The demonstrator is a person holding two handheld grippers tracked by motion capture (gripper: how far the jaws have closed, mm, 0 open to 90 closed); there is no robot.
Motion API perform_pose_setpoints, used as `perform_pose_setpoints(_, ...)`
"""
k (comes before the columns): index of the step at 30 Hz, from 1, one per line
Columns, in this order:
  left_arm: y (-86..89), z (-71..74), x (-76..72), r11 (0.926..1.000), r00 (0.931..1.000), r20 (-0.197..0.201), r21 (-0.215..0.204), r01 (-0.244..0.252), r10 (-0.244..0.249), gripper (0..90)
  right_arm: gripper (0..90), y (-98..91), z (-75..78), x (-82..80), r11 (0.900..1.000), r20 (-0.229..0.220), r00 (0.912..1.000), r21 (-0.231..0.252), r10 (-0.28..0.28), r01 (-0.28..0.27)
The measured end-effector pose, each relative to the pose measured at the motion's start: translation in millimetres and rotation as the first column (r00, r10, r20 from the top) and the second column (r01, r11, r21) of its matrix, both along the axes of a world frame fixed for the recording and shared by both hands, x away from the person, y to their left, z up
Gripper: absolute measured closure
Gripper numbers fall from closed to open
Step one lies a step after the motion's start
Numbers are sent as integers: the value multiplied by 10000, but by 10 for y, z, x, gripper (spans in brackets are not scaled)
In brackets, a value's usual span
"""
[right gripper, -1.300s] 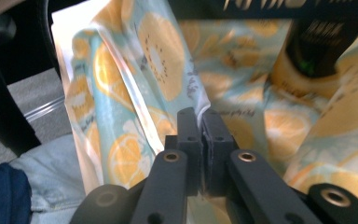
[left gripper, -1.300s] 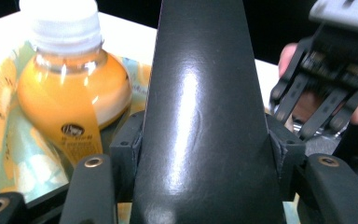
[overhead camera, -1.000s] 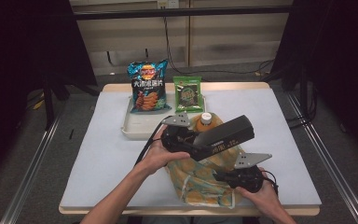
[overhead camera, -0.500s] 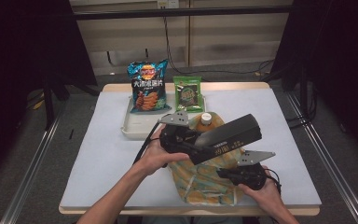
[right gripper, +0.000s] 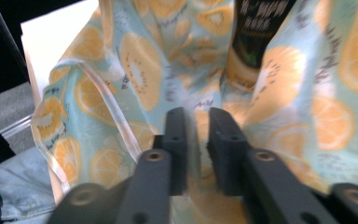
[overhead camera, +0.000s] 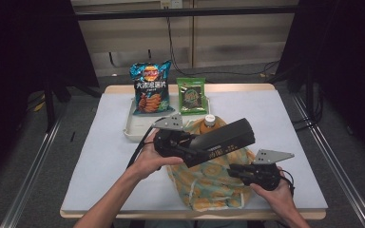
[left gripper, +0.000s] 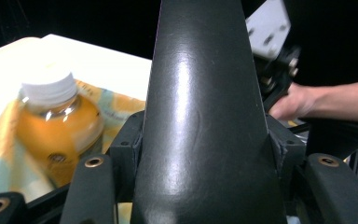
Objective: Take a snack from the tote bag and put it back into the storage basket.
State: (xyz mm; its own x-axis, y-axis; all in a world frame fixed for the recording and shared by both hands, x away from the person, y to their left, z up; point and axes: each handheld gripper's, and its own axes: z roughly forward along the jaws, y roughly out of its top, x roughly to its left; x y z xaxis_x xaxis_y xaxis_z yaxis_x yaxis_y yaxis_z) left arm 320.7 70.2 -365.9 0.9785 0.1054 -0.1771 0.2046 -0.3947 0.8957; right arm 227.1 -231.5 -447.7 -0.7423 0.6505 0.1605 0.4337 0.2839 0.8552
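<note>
- We hold the left gripper (overhead camera: 190,151) just left of the bag (overhead camera: 209,183), its jaws clamped on a black box (overhead camera: 221,141) slanting above it.
- The bottle (overhead camera: 209,122) stands in the bag's far end.
- Our right gripper (overhead camera: 235,171) sits at the bag's right edge; its jaws have just been opening, cloth between them.
</note>
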Motion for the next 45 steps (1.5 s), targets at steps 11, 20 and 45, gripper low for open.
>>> perform_pose_setpoints(11, 164, 60, 74, 10000, 9998, 173, 93, -30, 28, 430, 514, -139, 144, -90, 9968, 713, 9967, 713, -398, 347)
perform_pose_setpoints(20, 343, 145, 152, 9997, 9996, 180, 27, -224, 223, 430, 280, -150, 204, -114, 9921, 1114, 9902, 1018, -845, 732)
perform_pose_setpoints(45, 1115, 269, 565, 9891, 9894, 187, 289, -1442, 1437, 430, 12, -240, 144, -119, 9852, 933, 9861, 1157, -1374, 1263)
